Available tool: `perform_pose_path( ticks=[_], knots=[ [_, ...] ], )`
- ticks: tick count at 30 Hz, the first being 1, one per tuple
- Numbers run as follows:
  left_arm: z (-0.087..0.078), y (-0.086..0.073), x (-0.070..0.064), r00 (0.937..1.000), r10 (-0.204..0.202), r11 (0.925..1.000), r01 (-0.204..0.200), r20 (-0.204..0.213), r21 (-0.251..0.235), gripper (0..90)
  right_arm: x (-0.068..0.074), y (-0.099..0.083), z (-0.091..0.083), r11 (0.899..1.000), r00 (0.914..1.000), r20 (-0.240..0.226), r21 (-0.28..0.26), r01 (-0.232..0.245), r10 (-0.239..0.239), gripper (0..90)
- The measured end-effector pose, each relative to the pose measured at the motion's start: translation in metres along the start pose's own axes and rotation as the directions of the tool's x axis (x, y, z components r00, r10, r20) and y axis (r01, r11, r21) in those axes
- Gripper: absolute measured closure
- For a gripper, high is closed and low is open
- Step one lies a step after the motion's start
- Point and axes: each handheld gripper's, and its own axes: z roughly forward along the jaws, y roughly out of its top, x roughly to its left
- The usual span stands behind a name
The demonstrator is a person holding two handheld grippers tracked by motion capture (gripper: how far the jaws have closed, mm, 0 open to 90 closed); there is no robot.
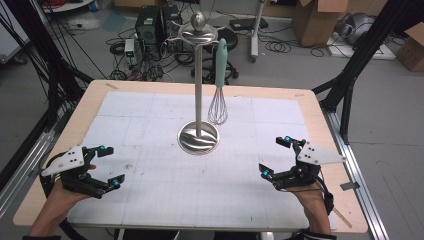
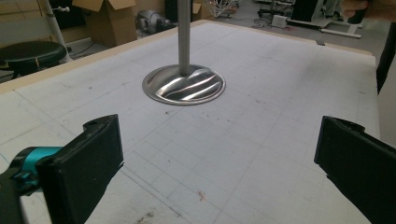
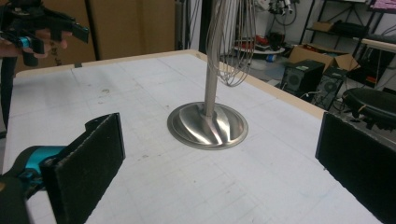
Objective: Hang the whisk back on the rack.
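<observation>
My left gripper (image 1: pixel 106 166): jaws spread wide, nothing between them, low over the mat near the left edge.
My right gripper (image 1: pixel 274 157): jaws spread wide too, nothing held, low over the mat near the right edge.
Stand (image 1: pixel 198 137): shiny metal, upright in the middle of the mat, between my two grippers and farther back.
Whisk (image 1: pixel 218 106): hangs from the stand's top, green handle up, wires down, above the mat.
Mat (image 1: pixel 150 200): white with squares, covers the table (image 1: pixel 320 115).

Teal-handled whisk (image 1: pixel 219 85), silver stand (image 1: pixel 198 100)
</observation>
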Motion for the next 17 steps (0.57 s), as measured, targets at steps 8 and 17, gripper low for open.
perform_pose_path(
  ticks=[8, 17],
  knots=[
    [-0.002, -0.004, 0.002, 0.9999, -0.010, 0.9999, 0.010, -0.002, -0.005, 1.7, 0.000, -0.024, -0.003, 1.000, 0.9995, 0.017, -0.001, -0.027, 0.027, 0.1],
    [-0.001, -0.005, 0.002, 1.0000, -0.006, 1.0000, 0.006, 0.003, 0.001, 1.7, 0.000, -0.029, -0.005, 0.999, 0.9986, 0.027, -0.011, -0.044, 0.044, 0.1]
  ],
)
